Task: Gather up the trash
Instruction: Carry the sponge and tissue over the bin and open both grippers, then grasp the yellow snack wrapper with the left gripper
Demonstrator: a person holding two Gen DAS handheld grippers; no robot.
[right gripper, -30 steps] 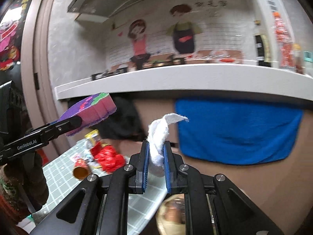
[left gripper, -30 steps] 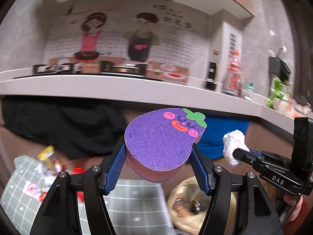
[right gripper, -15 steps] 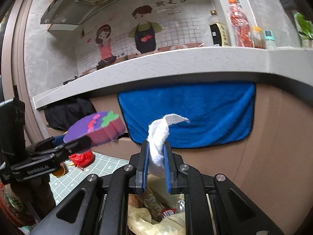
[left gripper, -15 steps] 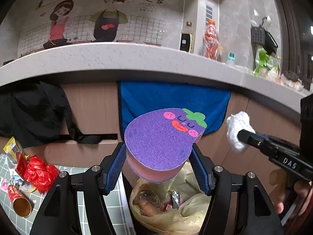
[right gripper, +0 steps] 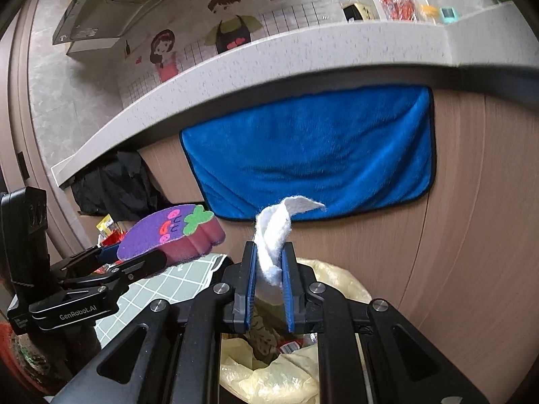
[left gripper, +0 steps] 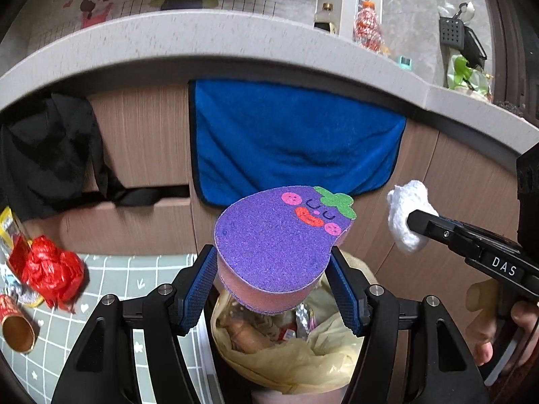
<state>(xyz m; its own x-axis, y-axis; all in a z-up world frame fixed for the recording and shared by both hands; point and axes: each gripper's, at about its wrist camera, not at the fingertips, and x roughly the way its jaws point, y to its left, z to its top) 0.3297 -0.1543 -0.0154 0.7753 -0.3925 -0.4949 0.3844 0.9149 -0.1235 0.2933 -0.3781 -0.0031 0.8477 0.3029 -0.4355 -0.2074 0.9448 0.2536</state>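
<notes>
Blue ribbed pads of the left gripper clamp a grainy purple eggplant-shaped sponge — pink foam underneath. At 3 o'clock, the right gripper pinches a fluffy white wad — both above the crinkly yellow-lined trash bin.

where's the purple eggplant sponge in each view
Left wrist view: the eggplant sponge sits at centre, clamped between the left gripper fingers, above the yellow trash bag.
Right wrist view: the sponge is at left of centre, side-on, held by the same gripper.
Shared landmark: the blue towel hanging under the counter behind it.
</notes>
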